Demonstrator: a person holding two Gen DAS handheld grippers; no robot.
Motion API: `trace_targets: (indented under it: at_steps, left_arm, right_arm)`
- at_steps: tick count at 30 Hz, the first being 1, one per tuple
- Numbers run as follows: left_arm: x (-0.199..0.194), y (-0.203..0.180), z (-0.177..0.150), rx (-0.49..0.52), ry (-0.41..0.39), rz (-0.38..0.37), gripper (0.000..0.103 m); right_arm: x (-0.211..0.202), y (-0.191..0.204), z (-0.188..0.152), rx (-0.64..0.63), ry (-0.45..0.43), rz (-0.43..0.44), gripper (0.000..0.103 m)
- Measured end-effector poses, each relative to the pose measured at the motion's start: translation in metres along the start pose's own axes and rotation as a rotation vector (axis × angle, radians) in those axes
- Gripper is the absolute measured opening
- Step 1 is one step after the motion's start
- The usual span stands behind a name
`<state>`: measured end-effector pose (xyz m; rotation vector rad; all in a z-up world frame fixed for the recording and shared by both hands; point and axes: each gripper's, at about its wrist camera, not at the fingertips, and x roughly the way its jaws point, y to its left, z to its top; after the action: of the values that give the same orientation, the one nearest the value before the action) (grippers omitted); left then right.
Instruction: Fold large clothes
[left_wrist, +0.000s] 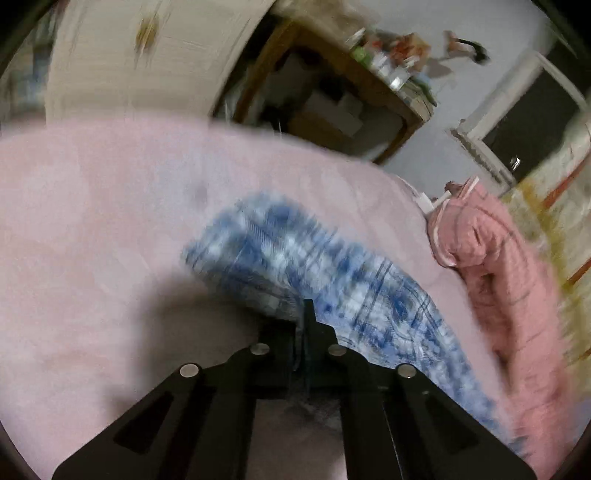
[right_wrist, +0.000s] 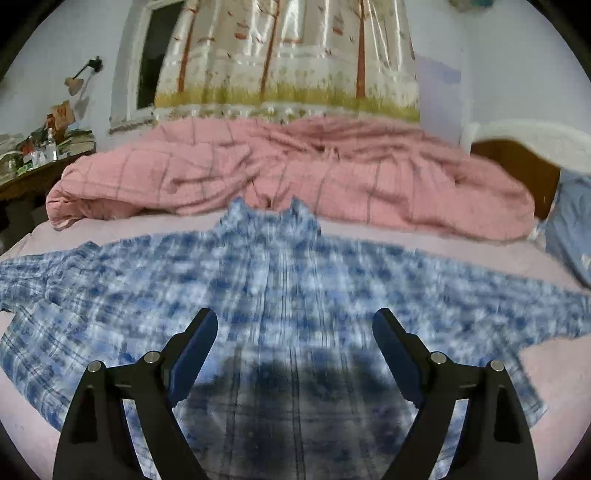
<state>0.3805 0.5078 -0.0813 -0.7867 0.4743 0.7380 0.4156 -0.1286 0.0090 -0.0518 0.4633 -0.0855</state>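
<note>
Blue plaid shirt (right_wrist: 295, 280) spread flat on the pink bedsheet (right_wrist: 461, 236), soft woven cotton look, collar pointing away from the wide-open, empty right gripper (right_wrist: 295, 325) hovering over its lower half. Left gripper (left_wrist: 304, 317) pinched tight on a lifted fold of shirt edge. Only visible from the right: rumpled pink checked quilt (right_wrist: 288, 173) bunched just past the collar.
</note>
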Motion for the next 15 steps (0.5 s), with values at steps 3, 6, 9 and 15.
trace_targets:
  at_steps: [3, 6, 9, 15]
  left_arm:
    - [-0.028, -0.035, -0.007, 0.177, -0.117, -0.065, 0.002]
    - [-0.049, -0.061, -0.022, 0.290, -0.190, -0.103, 0.002]
    - [-0.078, -0.090, -0.038, 0.419, -0.271, -0.169, 0.002]
    - [-0.157, -0.168, -0.061, 0.518, -0.317, -0.364, 0.002]
  right_arm:
    - [0.001, -0.005, 0.009, 0.091, 0.002, 0.054, 0.088]
    - [0.007, 0.004, 0.015, -0.003, -0.006, 0.010, 0.088]
    - [0.006, -0.003, 0.025, -0.039, -0.050, -0.029, 0.088]
    - [0.028, -0.053, 0.041, 0.129, -0.044, 0.017, 0.088]
